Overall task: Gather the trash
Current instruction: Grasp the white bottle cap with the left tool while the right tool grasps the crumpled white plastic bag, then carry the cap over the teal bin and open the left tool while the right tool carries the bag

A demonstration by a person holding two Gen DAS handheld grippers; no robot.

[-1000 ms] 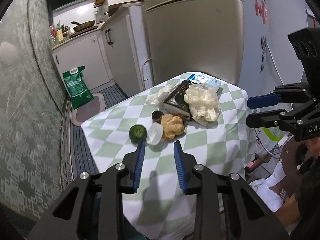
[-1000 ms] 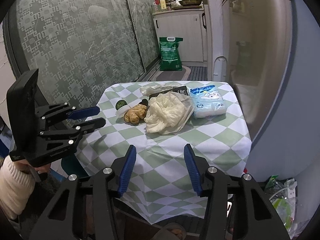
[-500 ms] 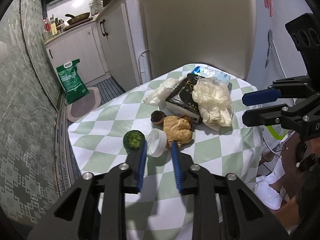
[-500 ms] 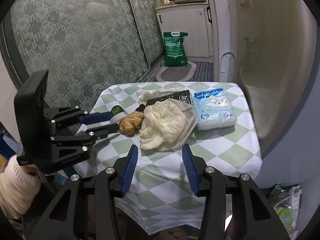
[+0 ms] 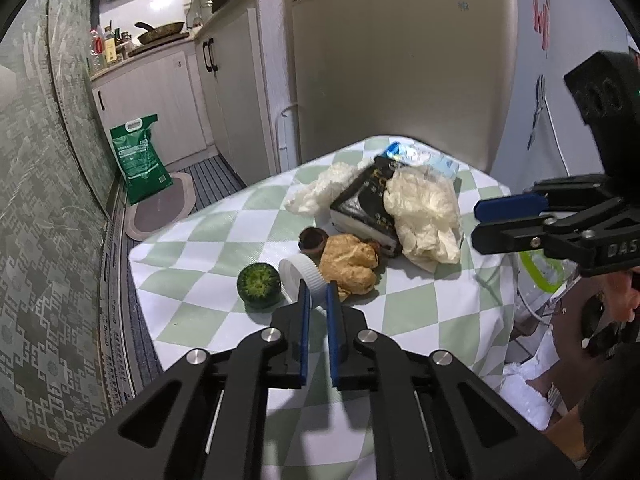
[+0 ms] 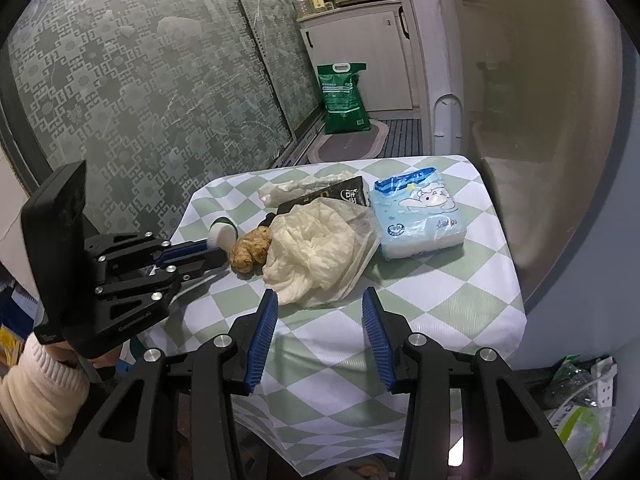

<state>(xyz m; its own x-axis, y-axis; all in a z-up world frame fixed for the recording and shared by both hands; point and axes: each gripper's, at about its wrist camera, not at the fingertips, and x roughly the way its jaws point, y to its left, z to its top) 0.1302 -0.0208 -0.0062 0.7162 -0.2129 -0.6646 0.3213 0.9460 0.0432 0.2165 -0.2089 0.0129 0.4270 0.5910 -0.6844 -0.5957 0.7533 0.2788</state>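
since a second ago my left gripper moved in and pinched down around the white cap; can't tell if it's gripped. right gripper is wide open, holding nothing. the rim's thin, so it could pop out sideways.

Right tongs gape above crumpled white paper; left tongs pinch the white cap
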